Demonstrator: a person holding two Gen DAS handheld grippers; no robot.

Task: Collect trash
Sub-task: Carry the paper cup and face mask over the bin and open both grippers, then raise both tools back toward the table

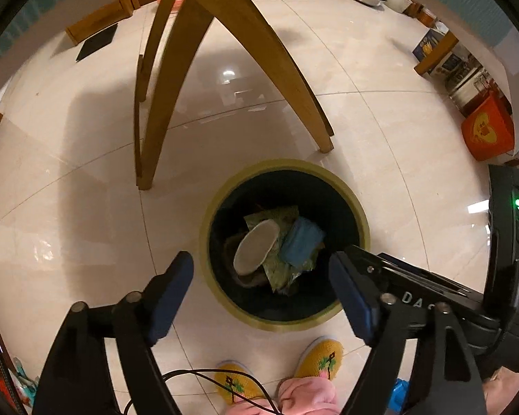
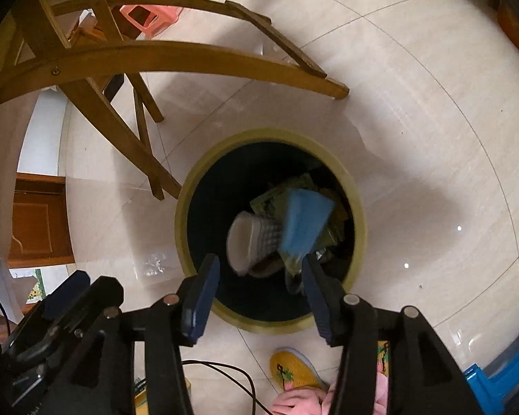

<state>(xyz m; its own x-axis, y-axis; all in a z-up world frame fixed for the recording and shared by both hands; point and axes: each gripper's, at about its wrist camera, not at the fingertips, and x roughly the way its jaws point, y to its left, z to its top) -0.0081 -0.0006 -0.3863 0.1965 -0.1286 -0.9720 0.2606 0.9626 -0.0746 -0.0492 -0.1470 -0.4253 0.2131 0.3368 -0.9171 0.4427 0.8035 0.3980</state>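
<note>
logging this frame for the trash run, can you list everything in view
trash bin: 1, olive rim, dark inside, on floor below both grippers
white cup: 1, inside bin
blue sponge-like block: 1, inside bin, blurred
green wrappers: several, inside bin
wooden chair: 1, brown, behind bin
pink stool: 1, under furniture
red box: 1, far right by wall
slippers: 2, yellow, person's feet
left gripper: open, empty
right gripper: open, empty

Glossy, smooth tile floor [image 1: 380, 69] — mirror-like glare. Varnished wood chair legs [image 1: 259, 45]; matt plastic bin [image 1: 360, 214] rim. Knitted wool slippers [image 1: 323, 356], fleecy pink cloth trousers [image 1: 308, 397].
</note>
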